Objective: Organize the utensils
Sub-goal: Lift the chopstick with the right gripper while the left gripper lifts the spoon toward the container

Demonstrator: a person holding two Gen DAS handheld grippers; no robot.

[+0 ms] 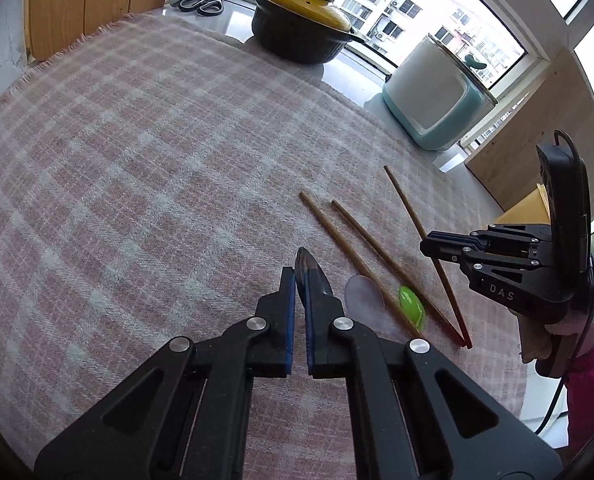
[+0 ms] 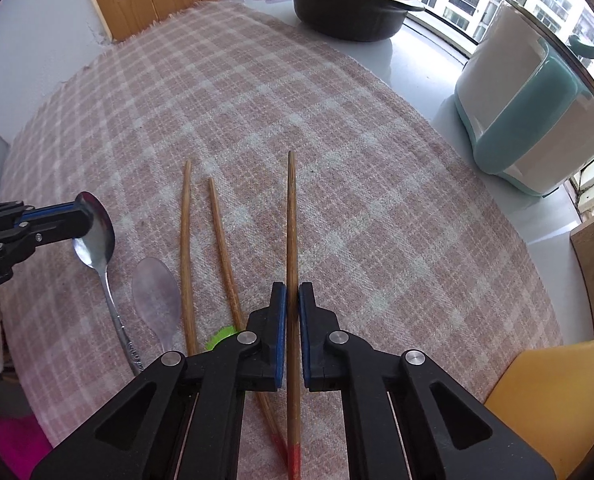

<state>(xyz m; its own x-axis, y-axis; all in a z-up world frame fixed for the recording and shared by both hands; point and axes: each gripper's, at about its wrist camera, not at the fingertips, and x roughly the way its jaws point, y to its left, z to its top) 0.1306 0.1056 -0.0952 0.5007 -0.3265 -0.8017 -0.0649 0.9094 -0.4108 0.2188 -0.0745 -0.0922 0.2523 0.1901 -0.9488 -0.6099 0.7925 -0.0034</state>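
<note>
The left gripper (image 2: 82,216) is clamped on the spoon (image 2: 97,236) by its bowl, handle trailing down to the cloth (image 2: 337,184). The right gripper (image 2: 292,300) grasps one chopstick (image 2: 292,216) lengthwise along its fingers. Two chopsticks (image 2: 201,248) lie between them, nearly parallel.

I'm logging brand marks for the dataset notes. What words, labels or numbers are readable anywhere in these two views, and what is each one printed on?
"DAS": white letters on the black body of the right gripper, seen from the left wrist view.
"otAI": the cut-off end of a longer marking on the body of the left gripper, at the right wrist view's left edge.
Handle of the metal spoon: embossed pattern, too small to read.
Nothing else carries text.
</note>
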